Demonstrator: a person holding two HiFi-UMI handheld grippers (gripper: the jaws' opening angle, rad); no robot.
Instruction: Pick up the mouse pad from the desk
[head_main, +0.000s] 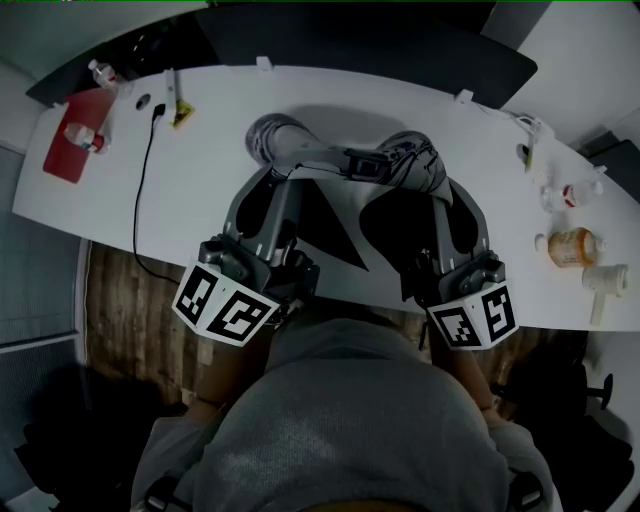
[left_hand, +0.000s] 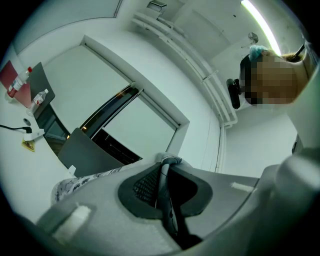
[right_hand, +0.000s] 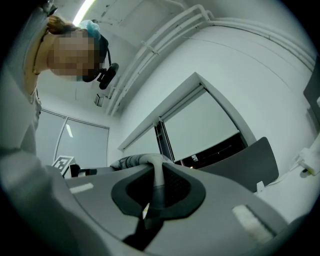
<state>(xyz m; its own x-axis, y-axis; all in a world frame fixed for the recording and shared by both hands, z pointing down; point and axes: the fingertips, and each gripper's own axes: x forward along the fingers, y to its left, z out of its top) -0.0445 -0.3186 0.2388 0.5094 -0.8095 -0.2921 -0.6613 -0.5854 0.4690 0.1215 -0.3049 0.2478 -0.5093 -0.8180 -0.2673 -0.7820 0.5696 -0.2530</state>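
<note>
The mouse pad (head_main: 330, 160), grey-patterned on top with a black underside, hangs lifted above the white desk (head_main: 200, 210) and sags between my two grippers. At its left end, my left gripper (head_main: 280, 172) is shut on the pad's edge. My right gripper (head_main: 432, 185) is shut on the right end. In the left gripper view the jaws (left_hand: 165, 172) pinch a thin fold of the pad (left_hand: 85, 181), which curls off to the left. The right gripper view shows the same pinch (right_hand: 159, 182), with the pad (right_hand: 132, 161) arching leftward. Both gripper views tilt upward toward the wall and window.
A red folder (head_main: 75, 135) with small bottles lies at the desk's far left, and a black cable (head_main: 145, 190) runs beside it. An orange pill bottle (head_main: 572, 245) and white bottles (head_main: 605, 280) stand at the right. A dark partition (head_main: 360, 40) borders the far edge.
</note>
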